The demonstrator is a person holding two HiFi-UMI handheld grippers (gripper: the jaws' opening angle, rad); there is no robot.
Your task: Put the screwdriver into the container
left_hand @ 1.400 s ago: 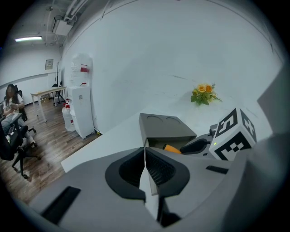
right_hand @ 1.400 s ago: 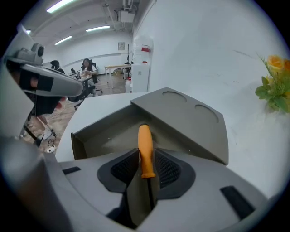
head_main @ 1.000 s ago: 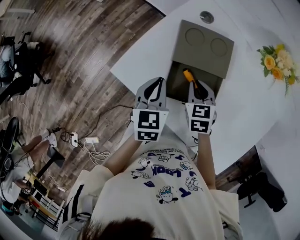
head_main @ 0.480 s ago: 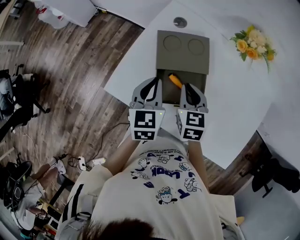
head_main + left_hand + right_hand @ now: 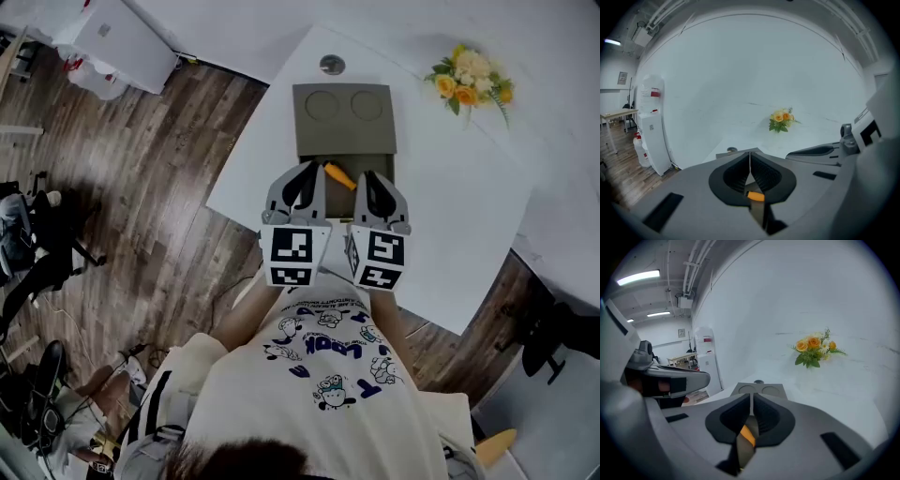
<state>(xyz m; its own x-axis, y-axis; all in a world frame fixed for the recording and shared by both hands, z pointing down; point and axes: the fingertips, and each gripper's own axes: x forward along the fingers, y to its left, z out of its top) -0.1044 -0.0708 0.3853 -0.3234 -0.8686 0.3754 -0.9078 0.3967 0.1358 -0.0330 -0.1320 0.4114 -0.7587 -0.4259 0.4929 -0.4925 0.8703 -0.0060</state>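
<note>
An olive-grey container [image 5: 343, 105] stands on the white table [image 5: 450, 187]; its near compartment is open. The orange screwdriver [image 5: 338, 175] lies inside that compartment. My left gripper [image 5: 302, 171] and right gripper [image 5: 368, 175] hover side by side over the container's near edge, the screwdriver between their tips. Both are shut with nothing in them. In the left gripper view the left gripper [image 5: 750, 155] has its pads together, and the orange screwdriver [image 5: 754, 196] shows below. In the right gripper view the right gripper [image 5: 751, 398] looks the same, with the screwdriver [image 5: 747, 434] under it.
A bunch of yellow and orange flowers [image 5: 469, 77] lies at the table's far right. A round metal fitting [image 5: 331, 64] sits behind the container. The table's left edge drops to a wooden floor [image 5: 141, 206], with a white cabinet [image 5: 112, 37] beyond.
The head view has swung, so the table sits lower and more centred. The screwdriver's orange handle, earlier ahead of the right gripper's tip, now shows between the two grippers. Both stay shut.
</note>
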